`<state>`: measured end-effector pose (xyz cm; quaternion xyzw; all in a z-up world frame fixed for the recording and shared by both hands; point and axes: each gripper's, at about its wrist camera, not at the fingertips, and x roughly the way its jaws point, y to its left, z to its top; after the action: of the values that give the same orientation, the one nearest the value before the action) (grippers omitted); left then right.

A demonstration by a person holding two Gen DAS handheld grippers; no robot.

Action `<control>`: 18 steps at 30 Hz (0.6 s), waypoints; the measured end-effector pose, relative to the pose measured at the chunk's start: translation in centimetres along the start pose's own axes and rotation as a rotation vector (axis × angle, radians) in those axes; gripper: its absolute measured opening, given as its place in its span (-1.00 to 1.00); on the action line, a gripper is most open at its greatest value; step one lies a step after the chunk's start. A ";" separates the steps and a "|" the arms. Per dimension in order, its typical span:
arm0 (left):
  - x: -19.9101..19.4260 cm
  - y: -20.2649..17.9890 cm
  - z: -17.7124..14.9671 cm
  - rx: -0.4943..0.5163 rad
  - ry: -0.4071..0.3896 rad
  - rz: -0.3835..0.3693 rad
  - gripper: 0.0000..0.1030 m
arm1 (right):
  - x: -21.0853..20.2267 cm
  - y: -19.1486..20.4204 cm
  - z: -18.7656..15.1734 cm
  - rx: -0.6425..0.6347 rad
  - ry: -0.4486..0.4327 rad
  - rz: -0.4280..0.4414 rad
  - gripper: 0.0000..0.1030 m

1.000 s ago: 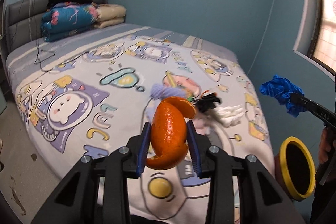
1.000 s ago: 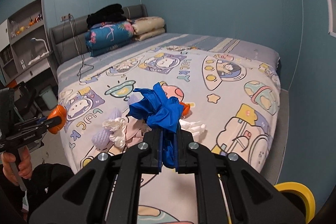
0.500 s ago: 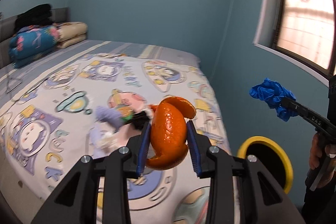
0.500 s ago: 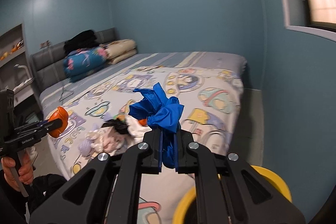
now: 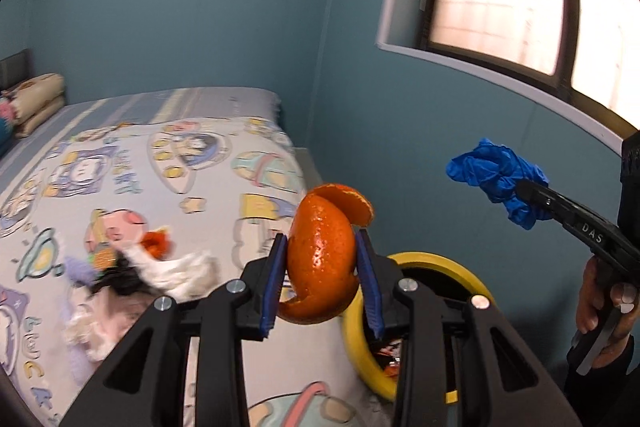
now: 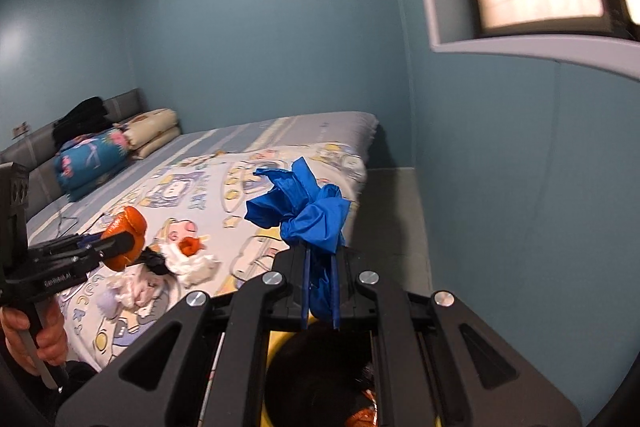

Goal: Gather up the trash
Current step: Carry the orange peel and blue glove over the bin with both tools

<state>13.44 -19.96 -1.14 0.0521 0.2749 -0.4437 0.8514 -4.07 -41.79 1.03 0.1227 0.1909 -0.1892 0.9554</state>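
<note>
Both tools were loaded and poised at the yellow-rimmed trash bin (image 5: pixel 472 277) beside the bed (image 5: pixel 224 147), the drop-off step of the cleanup apparently in hand. The left tool (image 5: pixel 322 273) was clamped on a curl of orange peel (image 5: pixel 322 259), glossy and pitted, its torn upper flap folding over toward 1 o'clock; the bin's rim showed just behind it at 4 o'clock. The right tool (image 6: pixel 320 291), its blue pads nearly together, gripped a crumpled blue disposable glove (image 6: pixel 308 211) that fanned out above the pads, with the bin's dark mouth (image 6: pixel 320 379) directly beneath at 6 o'clock. The next move, by appearances, called for bringing each tool squarely over the opening and spreading the pads so the items fell inside; the peel looked to sit short of the rim, toward the bed. More litter remained on the cartoon-print bedspread: a heap of white tissues (image 6: pixel 192 263) with another orange peel scrap (image 6: pixel 189 247) on top, at 9 o'clock in the left view.
</note>
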 end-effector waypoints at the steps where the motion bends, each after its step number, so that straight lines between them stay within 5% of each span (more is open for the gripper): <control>1: 0.8 -0.8 -0.2 -0.002 0.008 -0.023 -0.37 | 0.0 -0.3 -0.1 0.006 0.003 -0.007 -0.86; 4: 2.5 -2.4 -1.0 -0.020 0.033 -0.081 -0.37 | -0.1 -1.4 -0.7 0.028 0.004 -0.025 -0.86; 18: 6.8 -7.4 -4.5 0.060 0.175 -0.129 -0.36 | 1.0 -4.1 -3.2 0.069 0.069 -0.063 -0.86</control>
<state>8.86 -27.87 -7.32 0.0983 0.3374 -0.4995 0.7918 -5.90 -44.78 -2.88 0.1559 0.2207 -0.2213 0.9370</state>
